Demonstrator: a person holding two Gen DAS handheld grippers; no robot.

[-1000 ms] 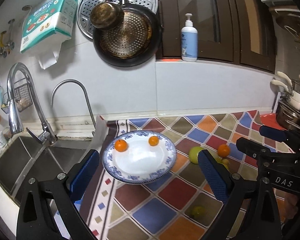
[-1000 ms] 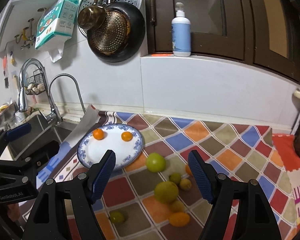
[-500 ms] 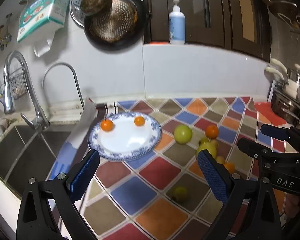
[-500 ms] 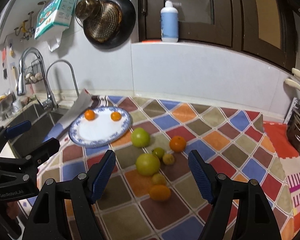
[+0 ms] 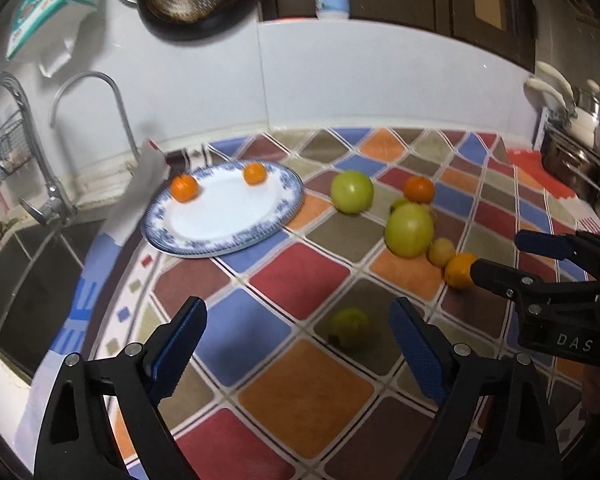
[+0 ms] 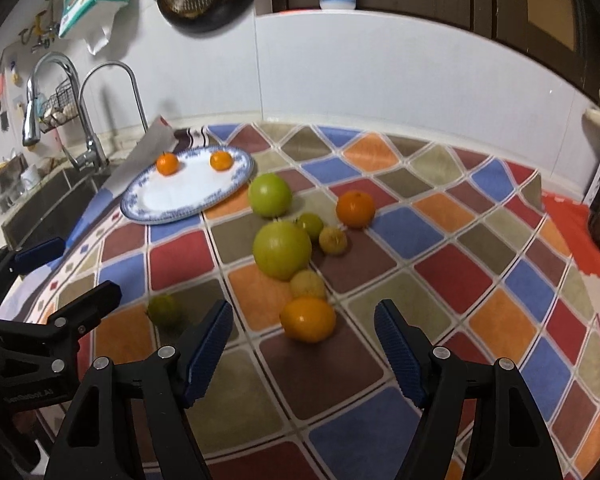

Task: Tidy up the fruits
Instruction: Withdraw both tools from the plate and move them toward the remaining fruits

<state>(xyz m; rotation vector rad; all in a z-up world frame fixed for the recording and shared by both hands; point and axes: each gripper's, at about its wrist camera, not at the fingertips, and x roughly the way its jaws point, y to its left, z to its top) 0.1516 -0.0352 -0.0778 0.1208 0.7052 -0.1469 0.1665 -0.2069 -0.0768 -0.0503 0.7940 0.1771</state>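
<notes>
Left claw (image 5: 298, 346) spread, jaws closing, nothing pinched; small green fruit (image 5: 349, 328) lay loose just ahead, nearer the right pad. Right claw (image 6: 303, 344) spread too, jaws closing on air; orange (image 6: 308, 319) sat just ahead between the pads, untouched. Beyond that: yellowish fruit (image 6: 308, 285) touching the orange, then big green fruit (image 6: 282, 249), more fruit clustered behind. Farther and left of both claws: plate (image 6: 156, 208) with two small oranges (image 6: 167, 163) near its far rim. All on checkered cloth (image 6: 440, 240). Sink (image 5: 28, 280) off left.
</notes>
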